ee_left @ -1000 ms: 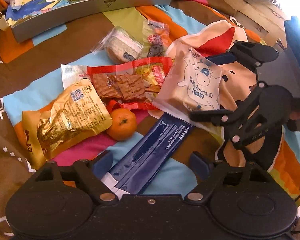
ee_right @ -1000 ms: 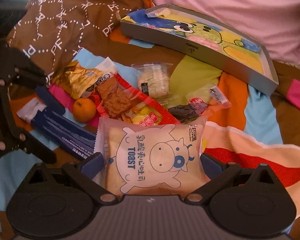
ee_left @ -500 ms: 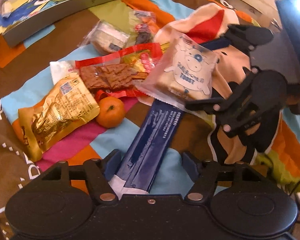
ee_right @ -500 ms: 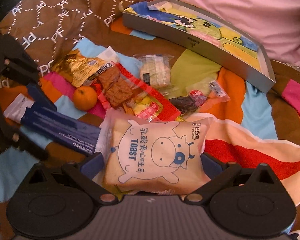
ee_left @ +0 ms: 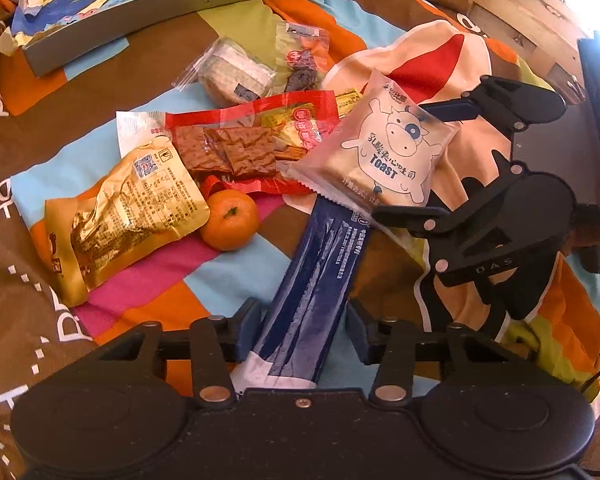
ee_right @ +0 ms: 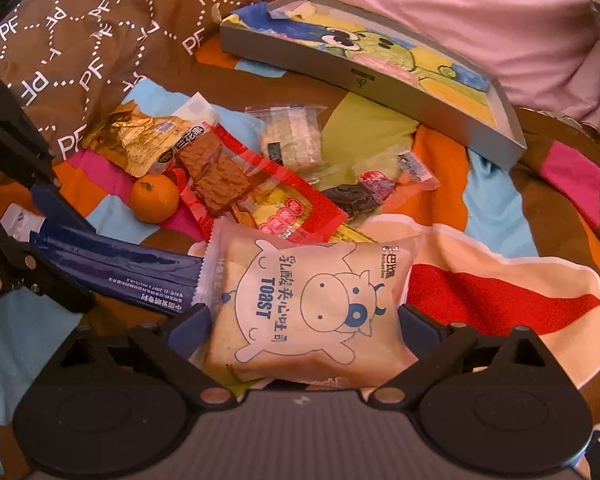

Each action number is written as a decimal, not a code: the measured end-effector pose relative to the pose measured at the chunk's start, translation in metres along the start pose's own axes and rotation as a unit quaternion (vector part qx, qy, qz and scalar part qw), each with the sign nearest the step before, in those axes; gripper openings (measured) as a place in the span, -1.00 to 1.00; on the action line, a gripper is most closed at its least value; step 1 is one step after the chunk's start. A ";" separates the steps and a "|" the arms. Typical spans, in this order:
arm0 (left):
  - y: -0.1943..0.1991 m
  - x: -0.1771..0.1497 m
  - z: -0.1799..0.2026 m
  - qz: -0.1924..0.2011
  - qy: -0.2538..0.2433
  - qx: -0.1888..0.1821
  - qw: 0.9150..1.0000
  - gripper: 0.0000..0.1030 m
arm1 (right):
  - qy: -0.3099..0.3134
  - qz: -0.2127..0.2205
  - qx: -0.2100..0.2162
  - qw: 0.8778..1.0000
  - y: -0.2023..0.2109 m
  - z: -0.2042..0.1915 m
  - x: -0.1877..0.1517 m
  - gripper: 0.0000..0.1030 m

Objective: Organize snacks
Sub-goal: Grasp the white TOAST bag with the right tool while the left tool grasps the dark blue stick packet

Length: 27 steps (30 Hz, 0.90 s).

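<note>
Frosted cow-print toast packet (ee_right: 308,304) clamped in right gripper (ee_right: 304,328); left gripper (ee_left: 300,330) around navy bar (ee_left: 312,288)

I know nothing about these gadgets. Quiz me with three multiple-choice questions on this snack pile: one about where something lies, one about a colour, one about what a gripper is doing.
1. Where does the mandarin lie?
A. Inside the grey tray
B. Beside the gold foil packet, near the red packet
C. On top of the toast packet

2. What colour is the long stick packet between the left gripper's fingers?
A. Dark blue
B. Green
C. Pink

3. What is the right gripper doing?
A. Hanging open over bare blanket
B. Gripping the mandarin
C. Holding the toast packet by its two sides

Answers:
1 B: the mandarin touches the gold foil packet on the blanket, just below the red packet; the grey tray sits farther off.
2 A: the wrapper is dark blue with a white end, and the left gripper straddles it.
3 C: both fingers press the edges of the toast packet.
</note>
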<state>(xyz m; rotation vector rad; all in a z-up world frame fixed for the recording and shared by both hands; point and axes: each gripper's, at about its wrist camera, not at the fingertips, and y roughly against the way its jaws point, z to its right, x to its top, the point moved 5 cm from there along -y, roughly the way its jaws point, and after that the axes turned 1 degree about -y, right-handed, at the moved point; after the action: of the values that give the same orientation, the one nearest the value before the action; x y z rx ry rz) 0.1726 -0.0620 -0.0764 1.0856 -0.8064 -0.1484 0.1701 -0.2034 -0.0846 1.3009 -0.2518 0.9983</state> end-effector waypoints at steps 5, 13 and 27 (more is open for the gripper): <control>0.004 -0.003 0.002 0.006 0.019 -0.001 1.000 -0.25 | -0.012 0.008 -0.003 1.000 0.008 0.004 -0.003 0.89; 0.009 -0.008 0.007 0.019 0.036 0.007 0.999 -0.34 | -0.005 0.018 -0.021 1.000 0.016 0.002 -0.010 0.89; 0.009 -0.009 0.006 0.026 0.051 0.006 0.998 -0.34 | -0.025 0.006 -0.016 1.000 0.002 -0.001 -0.015 1.00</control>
<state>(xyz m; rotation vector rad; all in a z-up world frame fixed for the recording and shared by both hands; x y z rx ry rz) 0.1597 -0.0582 -0.0723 1.0747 -0.7441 -0.0447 0.1596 -0.2095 -0.0930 1.2974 -0.3136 0.9686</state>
